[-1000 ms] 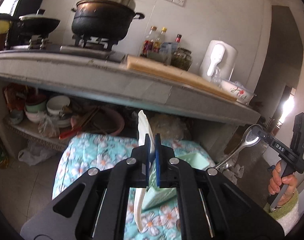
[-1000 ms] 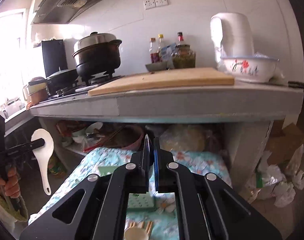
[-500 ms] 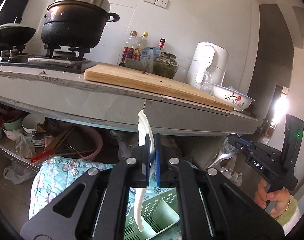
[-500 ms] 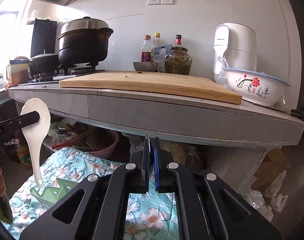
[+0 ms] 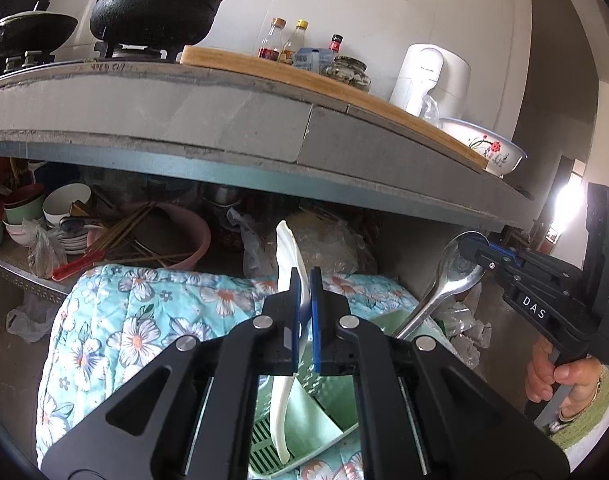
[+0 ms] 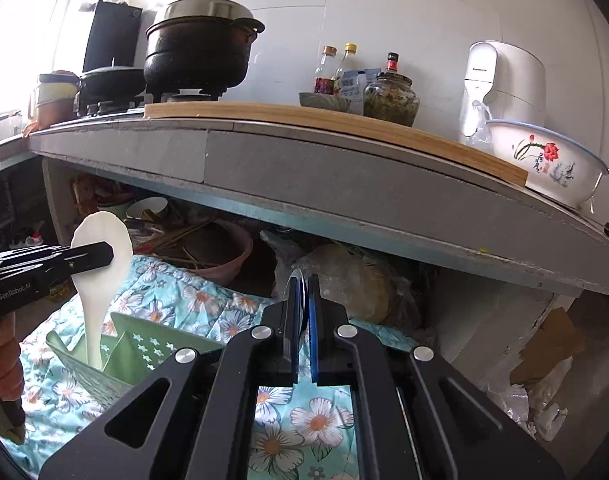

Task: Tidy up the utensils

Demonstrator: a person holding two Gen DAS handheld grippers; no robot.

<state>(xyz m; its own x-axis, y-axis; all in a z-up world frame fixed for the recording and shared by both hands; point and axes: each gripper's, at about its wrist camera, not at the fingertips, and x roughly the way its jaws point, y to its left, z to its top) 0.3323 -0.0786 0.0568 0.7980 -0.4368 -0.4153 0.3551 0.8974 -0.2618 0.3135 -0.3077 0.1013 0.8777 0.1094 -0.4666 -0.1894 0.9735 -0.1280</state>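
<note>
- The left claw (image 5: 303, 280) is pinching a white rice paddle (image 5: 287, 248) by its blade, handle hanging down into the green caddy (image 5: 316, 412) on the floral cloth (image 5: 116, 328).
- The right claw (image 6: 302, 288) is pinching a metal spoon (image 5: 452, 276) by its bowl, handle slanting down toward the caddy's far side.
- Risk: both are held by smooth rounded ends, so either could swivel or slip and land outside a compartment.
- Risk: the caddy looks light and sits on soft cloth. A handle catching a divider could tip it.
- Risk: both handles are aimed at one small caddy, so they could knock together.
- The left view shows the spoon whole and the person's right hand (image 5: 560, 376). The right view shows only a thin edge of the spoon between the pads.
- The right view shows the paddle's broad face and the caddy's star-punched wall from outside.
</note>
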